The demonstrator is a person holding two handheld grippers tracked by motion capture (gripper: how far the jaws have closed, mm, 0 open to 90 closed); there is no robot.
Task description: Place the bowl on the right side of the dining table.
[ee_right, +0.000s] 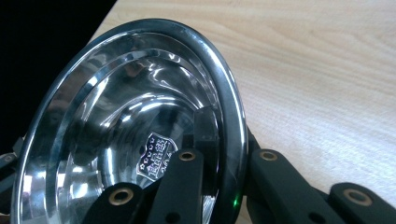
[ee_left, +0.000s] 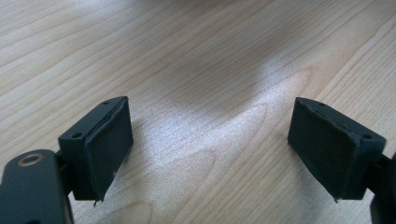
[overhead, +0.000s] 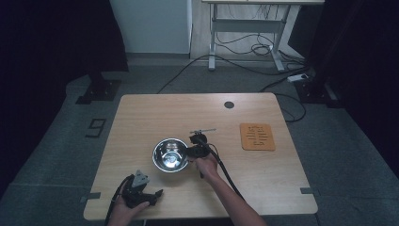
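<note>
Right gripper [overhead: 192, 151]: forearm reaching in from the bottom edge, jaws clamped on the right rim of the steel bowl [overhead: 170, 155] at mid-desk [overhead: 141, 113].
Left gripper [overhead: 141, 190]: held low near the front-left desk edge, jaws wide apart, holding nothing.
Cork mat [overhead: 257, 136]: well right of the bowl.

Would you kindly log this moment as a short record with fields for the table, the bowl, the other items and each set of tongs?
table: light wood top, dark round grommet near its far edge
bowl: shiny steel bowl near the table's middle, small sticker inside
mat: orange square mat to the right, nothing on it
right tongs: right tongs shut on the bowl's rim, one jaw inside, one outside
left tongs: left tongs open over bare wood near the front left edge, nothing between them
</note>
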